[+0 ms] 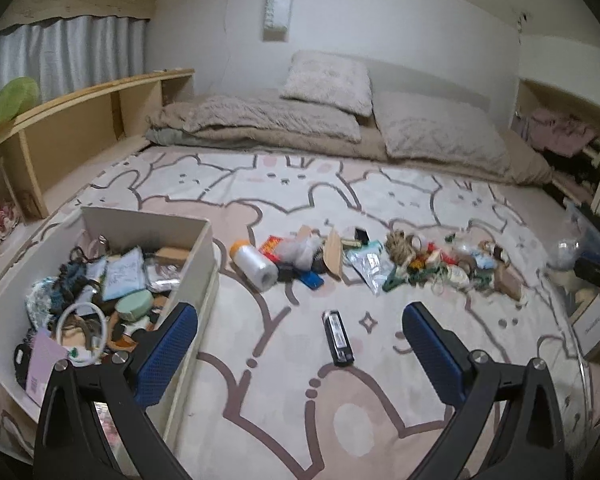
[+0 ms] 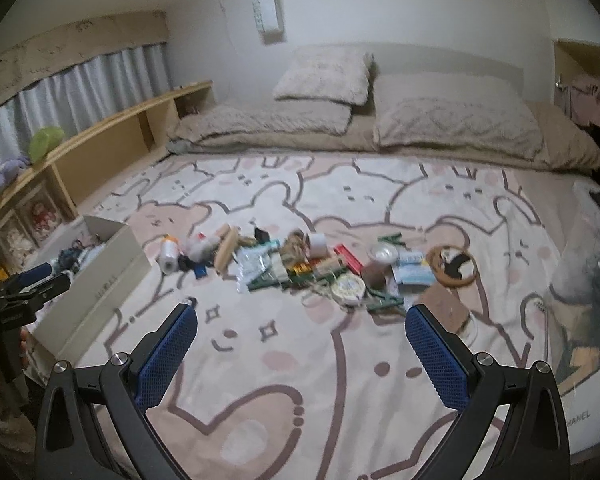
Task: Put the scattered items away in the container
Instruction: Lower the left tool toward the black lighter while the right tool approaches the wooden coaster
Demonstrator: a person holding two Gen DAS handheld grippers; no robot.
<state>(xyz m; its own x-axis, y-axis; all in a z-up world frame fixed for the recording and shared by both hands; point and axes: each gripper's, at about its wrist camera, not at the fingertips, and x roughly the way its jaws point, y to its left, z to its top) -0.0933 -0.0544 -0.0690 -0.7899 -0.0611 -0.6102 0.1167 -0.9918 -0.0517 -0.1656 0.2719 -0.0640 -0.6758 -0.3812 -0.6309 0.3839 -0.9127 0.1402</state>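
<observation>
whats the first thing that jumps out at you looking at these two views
A heap of small clutter strung across the middle of the bunny-print rug, with a white roll at its left end. Left of it stands an open white box already crammed with items. Nearer the camera, a lone black bar-shaped item lies between the open left gripper's blue fingers; the right gripper is also open and empty.

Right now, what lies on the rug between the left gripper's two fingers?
In the left wrist view, a small black rectangular gadget lies on the rug between the open left gripper fingers.
</observation>
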